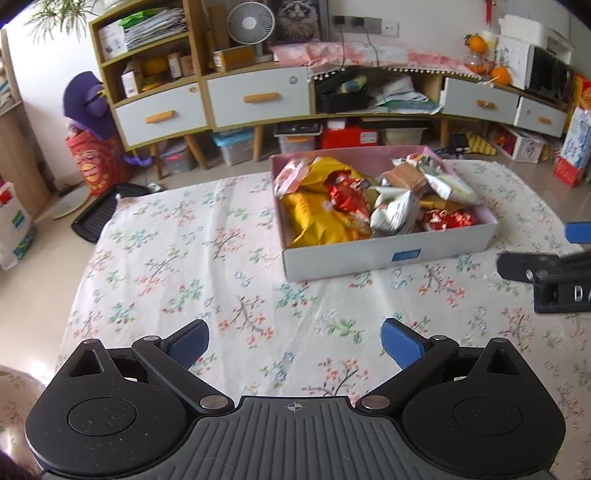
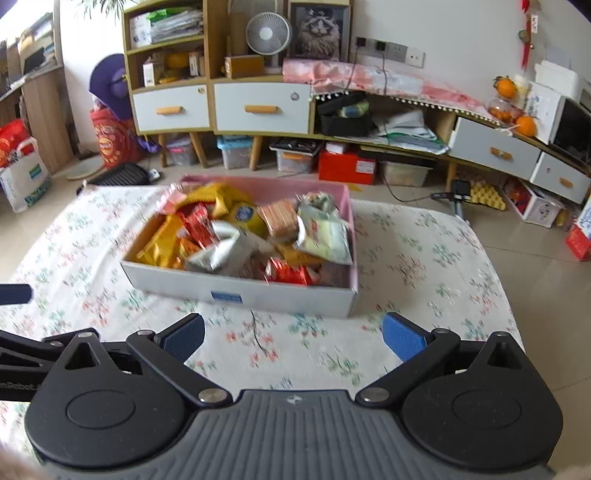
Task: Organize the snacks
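Viewing from the left wrist, the left claw gapes empty over the floral tabletop, short of the snack box; from the right wrist, the right claw likewise gapes empty, and the light, crinkly, slippery snack packets are probably best pinched at a sealed edge.

home living room, drawer cabinet, fan

Both cameras sit just behind their own tongs and look forward and downward over the table, toward the wall with the low cabinets. The left wrist view stands more to the left, so the snack box lies right of centre and a little further away. The right wrist view has the snack box near, slightly left of centre. Both views share the box, the flowered cloth and the cabinets. Each view catches the other tongs at its edge.
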`<action>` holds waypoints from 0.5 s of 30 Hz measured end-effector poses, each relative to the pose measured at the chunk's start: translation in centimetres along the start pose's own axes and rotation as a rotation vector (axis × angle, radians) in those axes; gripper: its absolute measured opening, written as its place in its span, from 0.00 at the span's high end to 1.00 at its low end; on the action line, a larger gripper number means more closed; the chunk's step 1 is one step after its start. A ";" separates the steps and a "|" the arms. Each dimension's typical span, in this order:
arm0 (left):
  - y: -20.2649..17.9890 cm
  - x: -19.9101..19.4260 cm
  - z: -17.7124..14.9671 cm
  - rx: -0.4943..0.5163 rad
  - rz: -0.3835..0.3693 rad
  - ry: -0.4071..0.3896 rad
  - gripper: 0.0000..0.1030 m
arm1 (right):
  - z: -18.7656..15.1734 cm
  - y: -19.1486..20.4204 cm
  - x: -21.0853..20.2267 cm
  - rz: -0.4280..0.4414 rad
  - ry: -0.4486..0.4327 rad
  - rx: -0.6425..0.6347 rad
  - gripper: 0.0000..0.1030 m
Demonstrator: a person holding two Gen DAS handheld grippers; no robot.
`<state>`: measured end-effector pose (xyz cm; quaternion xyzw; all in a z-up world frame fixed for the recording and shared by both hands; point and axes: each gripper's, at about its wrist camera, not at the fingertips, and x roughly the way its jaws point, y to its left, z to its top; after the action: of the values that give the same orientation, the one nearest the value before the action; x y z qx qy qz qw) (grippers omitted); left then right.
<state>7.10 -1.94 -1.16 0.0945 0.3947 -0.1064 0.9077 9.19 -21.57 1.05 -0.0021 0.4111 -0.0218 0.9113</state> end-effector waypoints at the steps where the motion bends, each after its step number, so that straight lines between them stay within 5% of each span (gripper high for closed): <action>1: -0.1 -0.1 -0.1 -0.008 0.012 0.004 0.02 | -0.4 0.1 0.0 -0.009 0.006 -0.005 0.00; 15: -0.2 -1.7 -2.3 -0.090 0.010 0.007 0.02 | -2.8 -0.3 -1.3 -0.005 0.047 0.008 0.00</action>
<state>4.32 -1.37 -1.46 0.0559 0.4017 -0.0835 0.9102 6.27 -21.80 0.18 0.0012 0.4325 -0.0259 0.9013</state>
